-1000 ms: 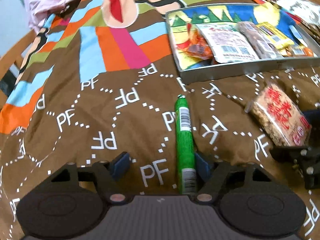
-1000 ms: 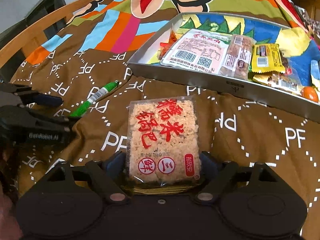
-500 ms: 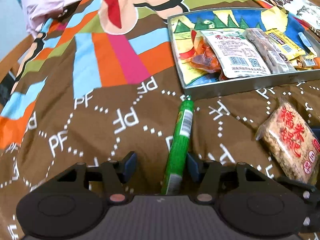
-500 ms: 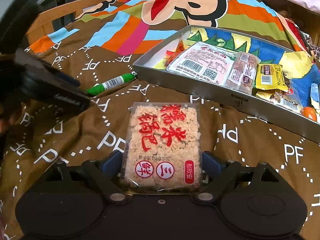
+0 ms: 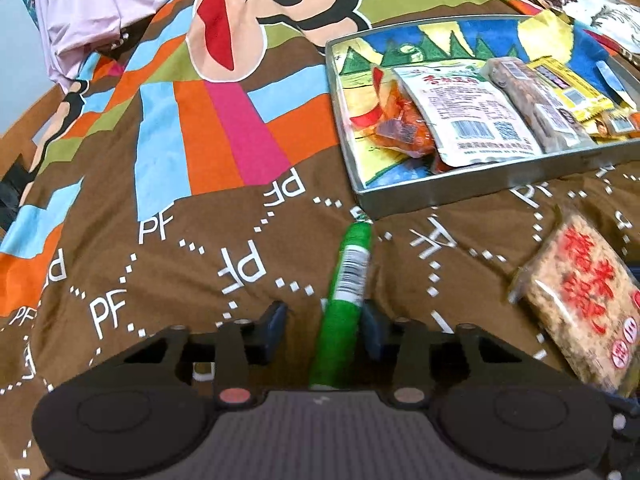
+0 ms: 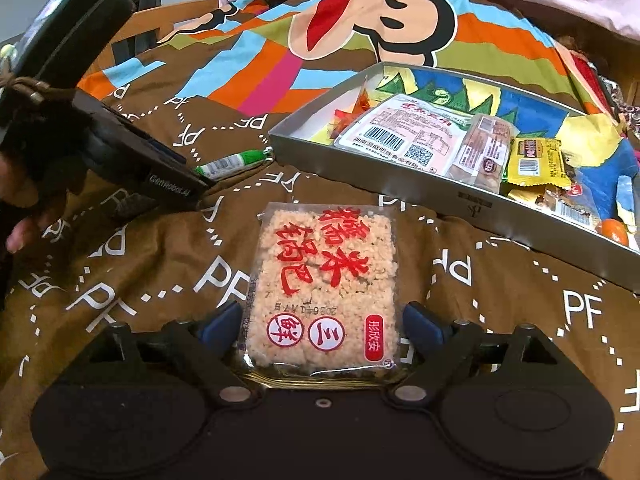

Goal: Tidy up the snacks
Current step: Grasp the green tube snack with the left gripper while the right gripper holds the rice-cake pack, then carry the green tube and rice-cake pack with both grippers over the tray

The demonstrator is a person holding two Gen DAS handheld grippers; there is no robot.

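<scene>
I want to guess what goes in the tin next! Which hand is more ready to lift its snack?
Probably the left. The left gripper has just been closing around the green stick, one pad touching. The right gripper stands wide beside the rice cracker pack.

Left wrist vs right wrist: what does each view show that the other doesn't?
Left wrist only: the left gripper from behind. Its jaws have just been closing around the green stick snack; the right pad touches it, a gap remains on the left.

Right wrist only: a hand carrying the left gripper from outside, the orange round item in the tray corner, and the right gripper straddling the rice cracker pack, with narrow gaps at both pads.

Both: the metal tray of snacks, the white barcode packet, the brown patterned blanket.
</scene>
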